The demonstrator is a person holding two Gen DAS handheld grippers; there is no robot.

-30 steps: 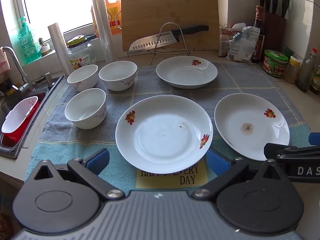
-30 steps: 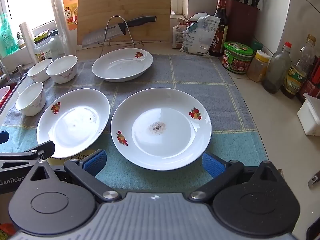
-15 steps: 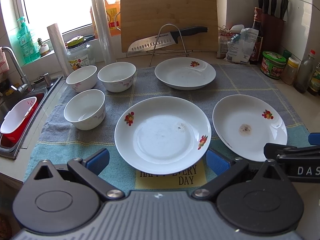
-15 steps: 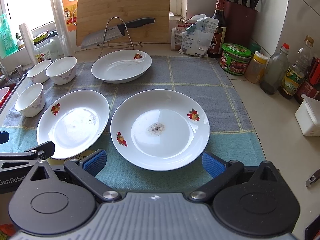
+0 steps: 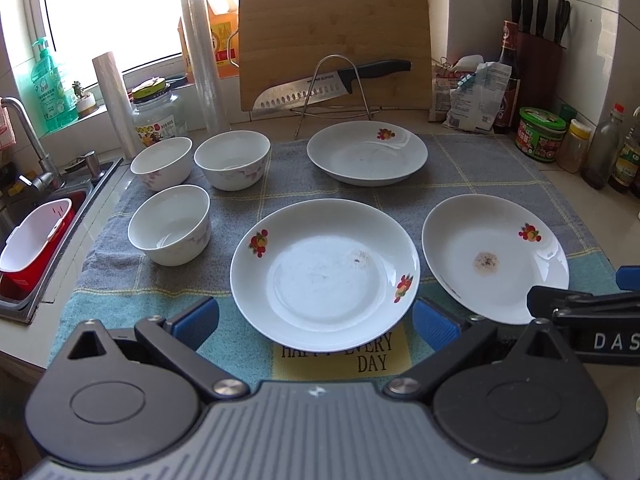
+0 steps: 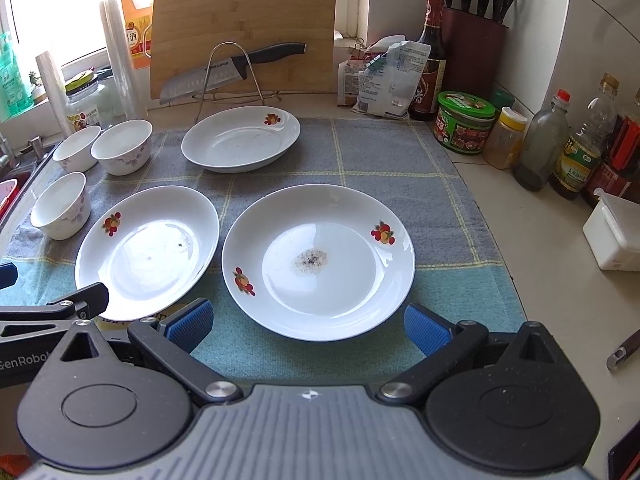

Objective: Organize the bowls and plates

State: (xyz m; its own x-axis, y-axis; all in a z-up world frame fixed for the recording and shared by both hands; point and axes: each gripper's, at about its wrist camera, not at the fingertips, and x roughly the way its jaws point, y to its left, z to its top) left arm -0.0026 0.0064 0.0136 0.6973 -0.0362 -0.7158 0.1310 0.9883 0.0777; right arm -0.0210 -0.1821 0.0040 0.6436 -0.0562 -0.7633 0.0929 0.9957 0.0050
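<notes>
Our left claw [image 5: 315, 316] stands with its blue pads [image 5: 196, 318] wide apart and nothing between them, hovering at the near edge of the middle plate [image 5: 324, 272]. Our right claw [image 6: 308, 326] is spread the same way and also empty, lined up on the near rim of the right plate [image 6: 320, 260], the one with a brownish speck patch at its centre.

From there outward, nothing looks sorted yet, as far as we can judge. The two near plates lie side by side on the checked towel [image 5: 460, 160] that covers the desk, close together but not overlapping. A third plate [image 5: 366, 152] sits apart at the back, just in front of the wire knife stand [image 5: 334, 92] and the bamboo cutting board [image 5: 334, 40]. The three bowls are likewise single and upright on the towel's left side: the near bowl [image 5: 170, 224] alone, and two more, the back left bowl [image 5: 162, 162] and the back right bowl [image 5: 232, 158], close beside each other behind it. None is nested in another, and no plate is stacked.

So we take the whole job to be still ahead of us: gather three plates into one pile, and three bowls into another. With each claw facing its own plate, the plates seem the likely first step.
</notes>
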